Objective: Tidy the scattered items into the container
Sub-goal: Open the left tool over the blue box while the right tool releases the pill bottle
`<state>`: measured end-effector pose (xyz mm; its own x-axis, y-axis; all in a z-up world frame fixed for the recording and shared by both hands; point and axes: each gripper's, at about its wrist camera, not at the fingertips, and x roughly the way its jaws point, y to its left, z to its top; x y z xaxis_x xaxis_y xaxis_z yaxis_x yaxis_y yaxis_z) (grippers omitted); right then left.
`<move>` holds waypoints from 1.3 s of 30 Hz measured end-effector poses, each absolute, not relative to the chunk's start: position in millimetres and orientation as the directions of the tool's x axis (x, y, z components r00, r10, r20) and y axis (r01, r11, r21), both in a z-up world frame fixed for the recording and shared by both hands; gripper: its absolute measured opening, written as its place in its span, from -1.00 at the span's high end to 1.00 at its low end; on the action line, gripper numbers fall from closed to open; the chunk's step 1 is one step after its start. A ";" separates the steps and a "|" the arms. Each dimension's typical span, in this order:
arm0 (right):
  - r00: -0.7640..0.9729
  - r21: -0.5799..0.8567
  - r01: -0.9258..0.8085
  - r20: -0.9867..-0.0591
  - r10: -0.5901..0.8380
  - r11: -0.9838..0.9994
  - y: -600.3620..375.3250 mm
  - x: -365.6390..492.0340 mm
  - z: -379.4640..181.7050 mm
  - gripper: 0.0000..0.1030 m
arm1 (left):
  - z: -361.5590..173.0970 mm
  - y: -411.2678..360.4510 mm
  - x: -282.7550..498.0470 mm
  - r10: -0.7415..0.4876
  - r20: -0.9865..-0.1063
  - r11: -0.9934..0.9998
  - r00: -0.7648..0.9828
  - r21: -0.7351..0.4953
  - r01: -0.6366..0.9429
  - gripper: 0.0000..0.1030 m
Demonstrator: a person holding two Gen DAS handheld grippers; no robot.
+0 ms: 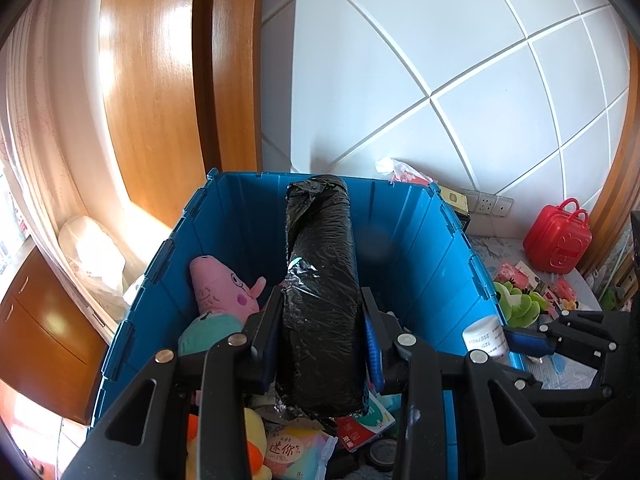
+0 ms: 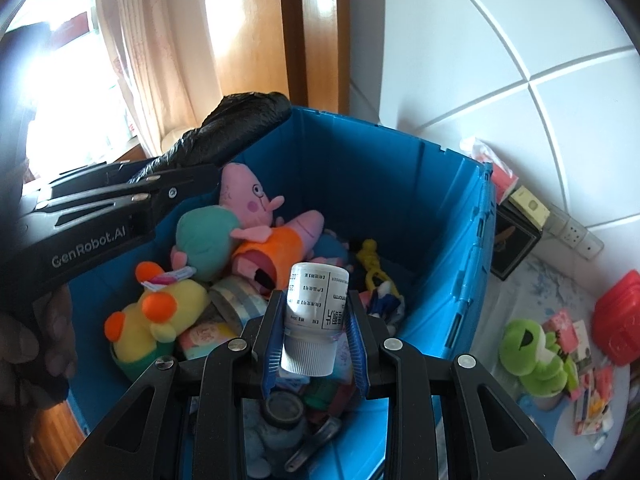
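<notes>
A blue plastic bin (image 1: 416, 232) (image 2: 440, 208) holds plush toys, packets and tape rolls. My left gripper (image 1: 322, 316) is shut on a roll of black plastic bags (image 1: 320, 280) and holds it over the bin; the roll shows at upper left in the right wrist view (image 2: 236, 128). My right gripper (image 2: 314, 316) is shut on a white bottle (image 2: 314, 312) with a ribbed cap, over the bin's near side; the bottle also shows in the left wrist view (image 1: 484, 336).
In the bin lie pink pig plushes (image 2: 248, 196), a yellow duck plush (image 2: 160, 312) and tape rolls (image 2: 284, 408). Outside, right of the bin, sit a green frog plush (image 2: 532, 352), a red case (image 1: 556, 236), small packets and a black box (image 2: 516, 236). A white padded wall is behind.
</notes>
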<state>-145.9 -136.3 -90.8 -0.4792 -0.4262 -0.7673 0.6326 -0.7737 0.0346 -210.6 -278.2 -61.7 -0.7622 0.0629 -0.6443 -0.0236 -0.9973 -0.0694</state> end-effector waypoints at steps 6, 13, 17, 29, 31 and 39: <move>-0.483 0.033 0.642 -0.759 -0.437 -0.766 -142.5 -144.5 -84.7 0.44 | -55.8 -281.9 -213.6 0.060 -0.640 -0.997 -0.766 -0.070 -0.020 0.34; -0.524 0.032 0.653 -0.702 -0.482 -0.757 -142.6 -139.5 -67.7 -0.99 | -42.5 -300.3 -208.6 0.012 -0.601 -0.990 -0.799 -0.121 0.076 -1.00; -0.522 0.020 0.664 -0.703 -0.483 -0.747 -142.8 -135.1 -65.0 -0.99 | -40.5 -309.0 -203.7 -0.003 -0.598 -0.985 -0.801 -0.135 0.105 -1.00; -0.516 0.038 0.663 -0.701 -0.493 -0.748 -115.3 -115.3 -64.8 -0.99 | -37.7 -293.5 -183.8 -0.023 -0.588 -0.987 -0.808 -0.113 0.111 -1.00; -0.519 0.039 0.662 -0.696 -0.496 -0.749 -109.1 -111.4 -62.8 -0.99 | -34.2 -287.1 -179.9 -0.022 -0.584 -0.989 -0.812 -0.107 0.104 -1.00; -0.531 0.065 0.642 -0.680 -0.505 -0.764 -72.2 -103.6 -60.0 -0.99 | -30.8 -251.2 -166.4 -0.009 -0.584 -0.993 -0.812 -0.093 0.078 -1.00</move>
